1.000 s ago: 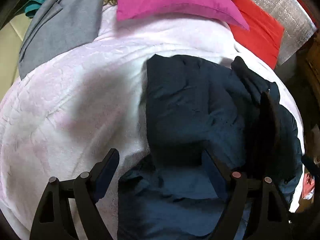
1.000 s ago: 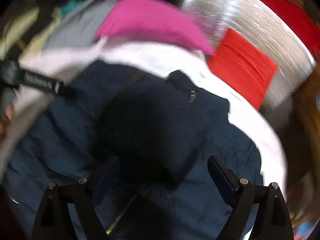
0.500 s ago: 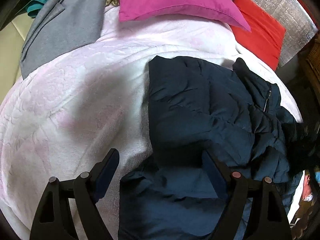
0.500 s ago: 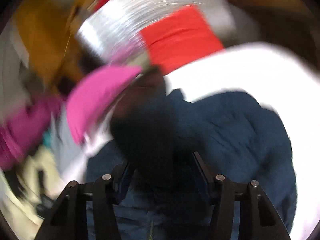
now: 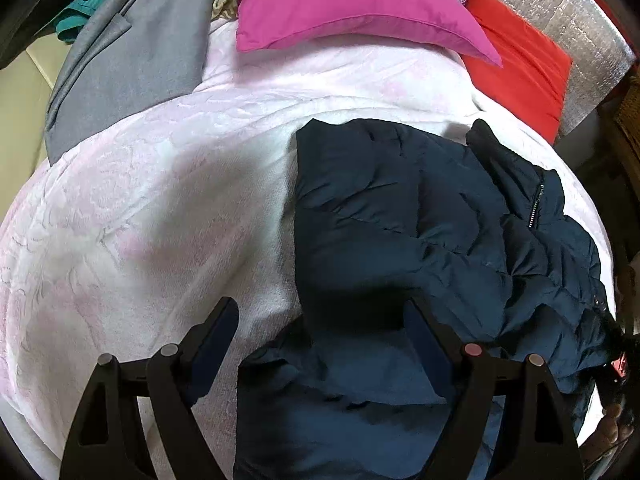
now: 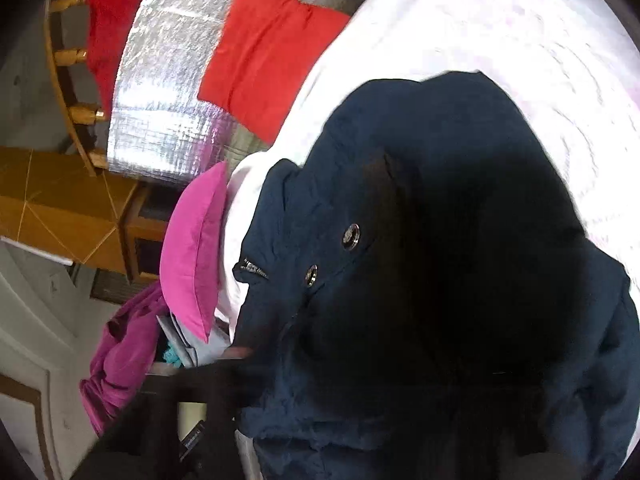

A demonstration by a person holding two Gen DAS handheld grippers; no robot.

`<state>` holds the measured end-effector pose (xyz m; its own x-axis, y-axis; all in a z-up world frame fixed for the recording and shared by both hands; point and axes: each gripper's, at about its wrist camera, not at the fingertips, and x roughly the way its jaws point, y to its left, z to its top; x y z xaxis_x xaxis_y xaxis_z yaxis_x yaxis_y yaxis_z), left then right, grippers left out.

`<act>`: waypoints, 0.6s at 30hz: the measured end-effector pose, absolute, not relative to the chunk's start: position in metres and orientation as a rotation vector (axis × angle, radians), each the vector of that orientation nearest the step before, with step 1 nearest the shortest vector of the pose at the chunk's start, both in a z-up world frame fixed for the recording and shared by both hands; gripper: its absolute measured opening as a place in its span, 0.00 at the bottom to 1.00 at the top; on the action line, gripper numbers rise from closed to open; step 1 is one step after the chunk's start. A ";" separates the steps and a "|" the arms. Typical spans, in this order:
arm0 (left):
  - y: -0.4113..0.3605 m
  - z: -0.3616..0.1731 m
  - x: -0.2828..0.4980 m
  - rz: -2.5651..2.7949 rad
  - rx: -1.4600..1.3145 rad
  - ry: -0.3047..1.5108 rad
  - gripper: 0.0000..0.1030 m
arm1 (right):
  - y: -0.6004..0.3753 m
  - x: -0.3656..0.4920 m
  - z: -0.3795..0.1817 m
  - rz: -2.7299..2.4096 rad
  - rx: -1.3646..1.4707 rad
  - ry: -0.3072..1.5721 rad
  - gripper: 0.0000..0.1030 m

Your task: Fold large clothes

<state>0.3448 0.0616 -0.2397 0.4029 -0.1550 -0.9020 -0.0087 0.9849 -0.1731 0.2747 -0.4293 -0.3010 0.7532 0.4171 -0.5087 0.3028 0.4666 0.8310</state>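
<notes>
The left gripper [image 5: 320,344] hovers, jaws spread, over the navy puffer jacket [image 5: 420,208] near the bed's [image 5: 140,220] edge; the right gripper's jaws are closing on its dark fur-trimmed hood [image 6: 480,280] to fold it.

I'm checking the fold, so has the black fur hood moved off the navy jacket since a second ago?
Yes. In the left wrist view it no longer lies across the navy jacket; only a dark bit shows at the frame's right edge, away from the pink pillow.

Navy puffer jacket [image 5: 420,216], crumpled, partly folded, on pale blanket [image 5: 160,200]
</notes>
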 end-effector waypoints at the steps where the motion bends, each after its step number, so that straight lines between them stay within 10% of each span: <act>1: 0.061 -0.239 0.345 -0.092 -0.153 1.150 0.82 | -0.428 0.271 -0.295 0.072 1.090 0.735 0.22; 14: 0.052 -0.248 0.342 -0.066 -0.060 1.165 0.82 | -0.411 0.234 -0.294 -0.048 0.882 0.795 0.21; 16: 0.050 -0.246 0.341 -0.064 -0.037 1.153 0.82 | -0.419 0.224 -0.294 -0.046 0.888 0.805 0.27; 18: 0.050 -0.242 0.341 -0.062 -0.039 1.139 0.82 | -0.423 0.216 -0.286 -0.018 0.892 0.784 0.59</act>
<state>0.3408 0.0502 -0.2421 0.4168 -0.0688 -0.9064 0.0293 0.9976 -0.0623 0.2165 -0.4234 -0.2862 0.7269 0.2963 -0.6195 0.3248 0.6466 0.6903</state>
